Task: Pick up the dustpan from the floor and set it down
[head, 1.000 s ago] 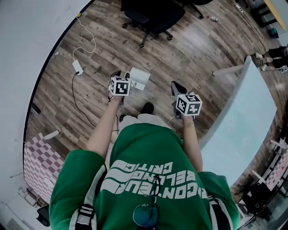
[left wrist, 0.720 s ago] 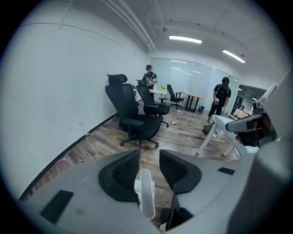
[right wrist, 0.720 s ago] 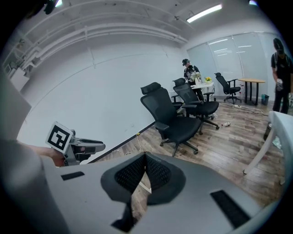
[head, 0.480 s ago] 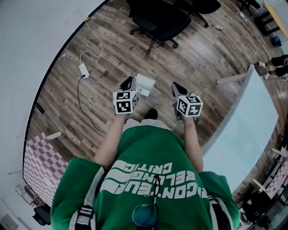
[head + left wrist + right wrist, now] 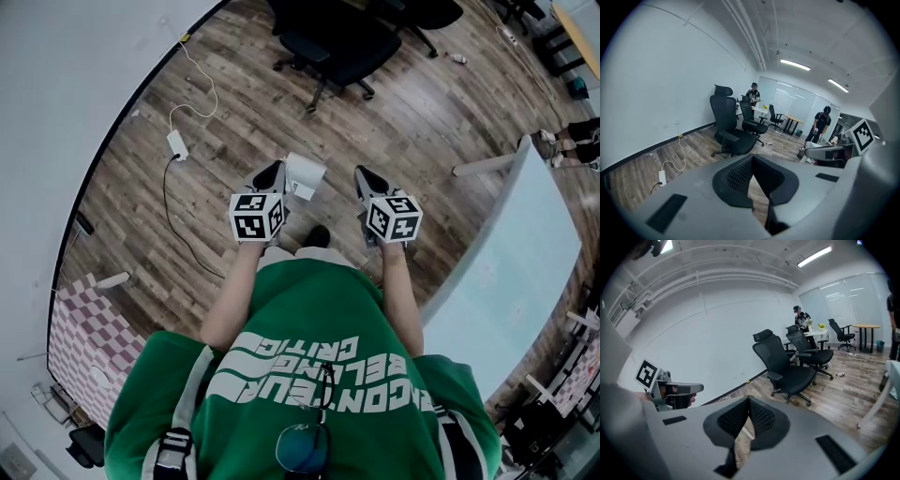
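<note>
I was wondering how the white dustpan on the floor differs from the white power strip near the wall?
The dustpan is larger and broad; the power strip is a small slim block. The dustpan lies just ahead of the person's shoe, with no cord; the power strip lies nearer the wall, with cords running from it. Both are white and rest on the wooden floor.

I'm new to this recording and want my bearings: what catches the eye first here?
The person's bright green shirt fills the lower head view, with the left gripper and right gripper held out side by side, both shut and empty. Between them on the wood floor lies the white dustpan, and black office chairs stand beyond it.
</note>
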The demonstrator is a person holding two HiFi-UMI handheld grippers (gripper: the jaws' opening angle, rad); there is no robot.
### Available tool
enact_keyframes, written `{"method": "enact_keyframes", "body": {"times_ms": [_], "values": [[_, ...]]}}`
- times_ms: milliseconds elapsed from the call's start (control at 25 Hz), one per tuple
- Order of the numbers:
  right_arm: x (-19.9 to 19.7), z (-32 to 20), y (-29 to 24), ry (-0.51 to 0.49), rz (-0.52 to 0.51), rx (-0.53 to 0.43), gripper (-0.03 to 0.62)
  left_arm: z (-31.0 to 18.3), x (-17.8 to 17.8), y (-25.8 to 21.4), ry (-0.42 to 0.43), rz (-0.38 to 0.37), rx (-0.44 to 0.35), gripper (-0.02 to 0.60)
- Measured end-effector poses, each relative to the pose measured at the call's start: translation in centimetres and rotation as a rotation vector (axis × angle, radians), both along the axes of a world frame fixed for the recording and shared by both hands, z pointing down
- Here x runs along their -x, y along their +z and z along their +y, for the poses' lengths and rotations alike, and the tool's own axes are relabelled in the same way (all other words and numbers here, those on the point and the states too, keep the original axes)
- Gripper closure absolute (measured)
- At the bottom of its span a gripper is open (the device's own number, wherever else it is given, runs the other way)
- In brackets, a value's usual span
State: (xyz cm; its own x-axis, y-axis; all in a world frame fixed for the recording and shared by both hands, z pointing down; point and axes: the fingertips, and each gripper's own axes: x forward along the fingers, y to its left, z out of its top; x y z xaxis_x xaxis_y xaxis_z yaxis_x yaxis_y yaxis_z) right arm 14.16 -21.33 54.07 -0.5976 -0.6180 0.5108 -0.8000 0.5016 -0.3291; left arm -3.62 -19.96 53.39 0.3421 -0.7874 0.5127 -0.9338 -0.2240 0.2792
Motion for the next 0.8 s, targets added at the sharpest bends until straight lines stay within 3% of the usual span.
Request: {"method": "enact_keyframes", "body": {"times_ms": [800], "values": [[2.8,0.0,0.0,-0.088,0.006,0.004,0.586,-0.5,0.8,-0.1,0.027,-0.001,0.008,0.578]]}}
